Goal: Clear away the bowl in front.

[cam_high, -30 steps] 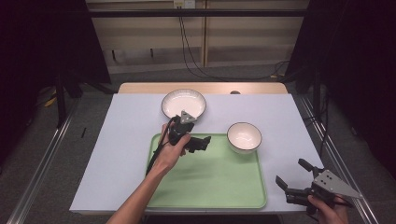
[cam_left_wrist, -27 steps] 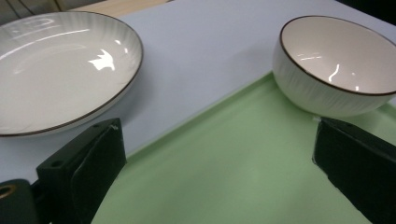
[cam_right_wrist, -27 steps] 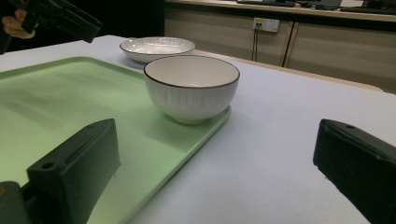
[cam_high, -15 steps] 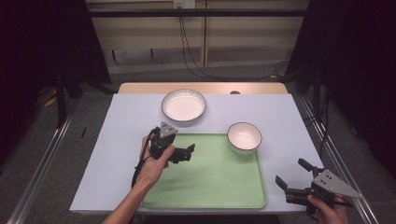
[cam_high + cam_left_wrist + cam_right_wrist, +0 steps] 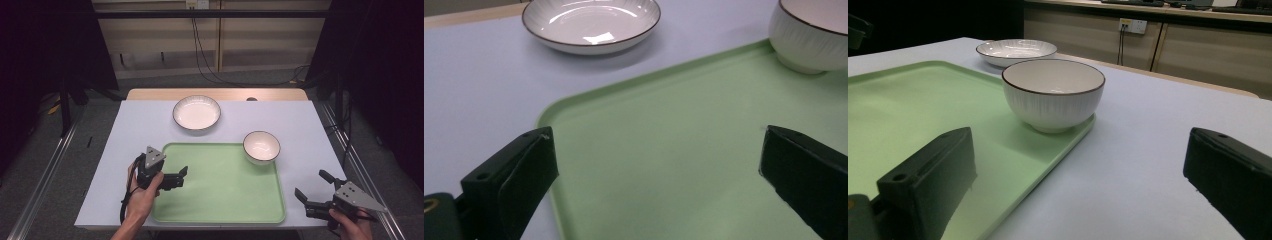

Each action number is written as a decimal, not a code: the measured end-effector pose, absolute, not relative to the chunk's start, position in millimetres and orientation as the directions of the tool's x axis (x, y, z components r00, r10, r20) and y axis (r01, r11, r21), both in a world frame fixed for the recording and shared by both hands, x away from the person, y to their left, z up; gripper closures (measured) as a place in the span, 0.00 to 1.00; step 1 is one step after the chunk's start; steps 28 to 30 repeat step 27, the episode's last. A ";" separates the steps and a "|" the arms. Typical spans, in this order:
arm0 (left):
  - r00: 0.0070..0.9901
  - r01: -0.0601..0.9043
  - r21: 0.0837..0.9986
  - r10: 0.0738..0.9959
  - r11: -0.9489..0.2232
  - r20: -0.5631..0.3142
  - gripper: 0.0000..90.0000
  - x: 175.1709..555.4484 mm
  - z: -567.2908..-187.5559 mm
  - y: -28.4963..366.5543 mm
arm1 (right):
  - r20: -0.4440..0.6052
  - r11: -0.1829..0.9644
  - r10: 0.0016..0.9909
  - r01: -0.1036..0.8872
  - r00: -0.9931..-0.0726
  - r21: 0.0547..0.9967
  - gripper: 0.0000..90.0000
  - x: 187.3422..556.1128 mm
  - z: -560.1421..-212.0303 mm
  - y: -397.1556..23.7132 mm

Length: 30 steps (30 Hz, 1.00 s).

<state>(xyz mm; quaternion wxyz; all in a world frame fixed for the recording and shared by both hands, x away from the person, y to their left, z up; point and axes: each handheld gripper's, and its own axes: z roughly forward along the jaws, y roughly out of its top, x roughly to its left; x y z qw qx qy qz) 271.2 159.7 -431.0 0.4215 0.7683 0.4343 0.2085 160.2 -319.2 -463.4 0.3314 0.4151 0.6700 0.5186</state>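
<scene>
Now the left gripper [image 5: 181, 176], its jaws spread wide and holding nothing, hangs over the near-left part of the green tray [image 5: 225, 200], and the plate [image 5: 196, 112] lies forward of it on the table, nearer to this hand than to the open right gripper [image 5: 311, 191].

Green tray [image 5: 225, 200]; white ribbed bowl [image 5: 261, 146], dark rim; black tongs [image 5: 182, 176]

Bench [image 5: 125, 130]: wooden top under a pale lavender-white cover. Directly on it: a rectangular light-green plastic tray [image 5: 225, 195] at the near middle, and a shallow white ceramic plate with a dark rim [image 5: 196, 112] beyond the tray's far edge, apart from it.
</scene>
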 end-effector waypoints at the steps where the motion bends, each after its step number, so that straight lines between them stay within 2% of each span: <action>1: 0.536 0.491 0.829 0.843 -0.267 -0.046 0.03 271.2 -431.0 159.7 | -0.016 0.119 0.901 0.211 -0.434 0.970 0.00 160.4 -463.5 -319.3; 4: 0.536 0.487 0.836 0.842 -0.252 -0.058 0.02 261.2 -428.4 165.7 | -0.011 0.113 0.903 0.213 -0.429 0.971 0.00 160.2 -463.4 -319.2; 6: 0.543 0.474 0.834 0.839 -0.282 -0.025 0.02 253.1 -426.2 169.5 | -0.012 0.115 0.902 0.213 -0.432 0.970 0.00 160.0 -463.5 -319.3; 13: 0.493 0.463 0.847 0.870 -0.262 0.000 0.02 228.0 -426.3 179.9 | -0.012 0.115 0.905 0.217 -0.425 0.969 0.00 159.5 -463.7 -319.3; 16: 0.514 0.470 0.840 0.858 -0.272 -0.010 0.02 220.3 -431.2 184.2 | -0.021 0.122 0.902 0.206 -0.430 0.971 0.00 159.1 -463.8 -320.1; 22: 0.517 0.457 0.862 0.854 -0.219 -0.057 0.03 220.1 -439.6 196.1 | -0.022 0.123 0.902 0.209 -0.430 0.970 0.00 159.0 -463.4 -319.6; 30: 0.499 0.443 0.872 0.865 -0.206 -0.049 0.03 219.7 -438.1 203.6 | -0.019 0.120 0.901 0.208 -0.433 0.971 0.00 159.1 -463.3 -320.2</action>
